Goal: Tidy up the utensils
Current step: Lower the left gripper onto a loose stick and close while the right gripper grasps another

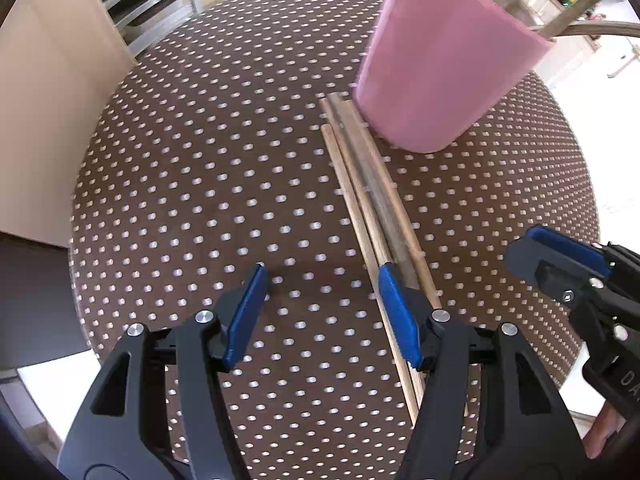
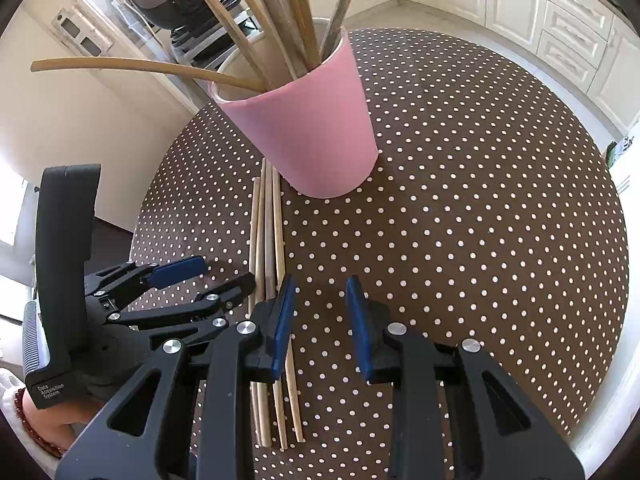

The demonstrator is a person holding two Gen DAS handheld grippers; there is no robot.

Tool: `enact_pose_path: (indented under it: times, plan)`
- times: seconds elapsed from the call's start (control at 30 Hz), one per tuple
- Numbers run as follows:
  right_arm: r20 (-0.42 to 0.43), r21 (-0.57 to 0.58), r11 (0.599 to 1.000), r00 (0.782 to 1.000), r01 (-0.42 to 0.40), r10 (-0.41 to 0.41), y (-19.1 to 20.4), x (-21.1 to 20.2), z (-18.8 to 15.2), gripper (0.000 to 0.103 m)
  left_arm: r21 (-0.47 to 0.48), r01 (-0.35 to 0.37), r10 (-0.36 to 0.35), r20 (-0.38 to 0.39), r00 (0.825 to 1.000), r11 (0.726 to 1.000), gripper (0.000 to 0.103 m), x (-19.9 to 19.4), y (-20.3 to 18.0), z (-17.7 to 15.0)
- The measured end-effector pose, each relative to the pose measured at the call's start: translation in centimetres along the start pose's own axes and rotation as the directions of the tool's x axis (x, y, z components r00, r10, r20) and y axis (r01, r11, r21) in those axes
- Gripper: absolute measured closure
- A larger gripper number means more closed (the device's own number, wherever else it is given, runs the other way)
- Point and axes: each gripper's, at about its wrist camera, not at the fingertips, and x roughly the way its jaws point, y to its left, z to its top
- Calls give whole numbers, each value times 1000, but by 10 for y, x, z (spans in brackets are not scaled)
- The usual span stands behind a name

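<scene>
- Our left gripper [image 1: 322,304] pointed steeply down over the desk [image 1: 200,184] with its fingers [image 1: 248,300] spread wide; nothing lay between them, only dotted cloth
- Its right-hand finger sat against the edge of the wooden sticks [image 1: 372,216], which lay outside the gap
- Our right gripper [image 2: 320,316] kept its fingers [image 2: 358,320] apart by a narrower gap, likewise empty, with the sticks [image 2: 266,240] just beside its left finger
- The four sticks lay side by side on the brown dotted cloth, far ends beside the base of the pink cup [image 2: 308,120]
- We saw the cup standing upright on the desk [image 2: 480,200], with long wooden utensils [image 2: 296,20] in it
- Pale cabinets [image 2: 560,20] stood beyond the desk
</scene>
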Motion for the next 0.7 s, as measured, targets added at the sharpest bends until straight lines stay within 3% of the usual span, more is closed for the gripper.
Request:
enact_pose_path:
  times: [0.3, 0.33, 0.4, 0.47, 0.53, 0.7]
  plan:
    - [-17, -9, 1000, 1000, -19, 19, -3, 7, 0, 78, 50, -78, 79, -19, 997, 996, 42, 14, -19, 18]
    - [-19, -13, 1000, 1000, -18, 18, 0, 11, 3, 78, 40, -71, 71, -21, 997, 997, 45, 14, -17, 19]
    - [-24, -25, 999, 999, -25, 25, 4, 15, 4, 78, 30, -77, 78, -16, 997, 997, 67, 12, -11, 23]
    - [-28, -43, 999, 999, -27, 26, 10, 20, 6, 78, 6, -46, 46, -29, 999, 999, 77, 11, 1, 26]
    - [-37, -74, 997, 999, -22, 19, 17, 29, 9, 78, -7, -23, 23, -40, 999, 1000, 83, 11, 8, 29]
    - [-46, -127, 992, 999, 3, -9, 33, 45, 14, 78, -67, 26, -30, -58, 998, 997, 83, 12, 25, 38]
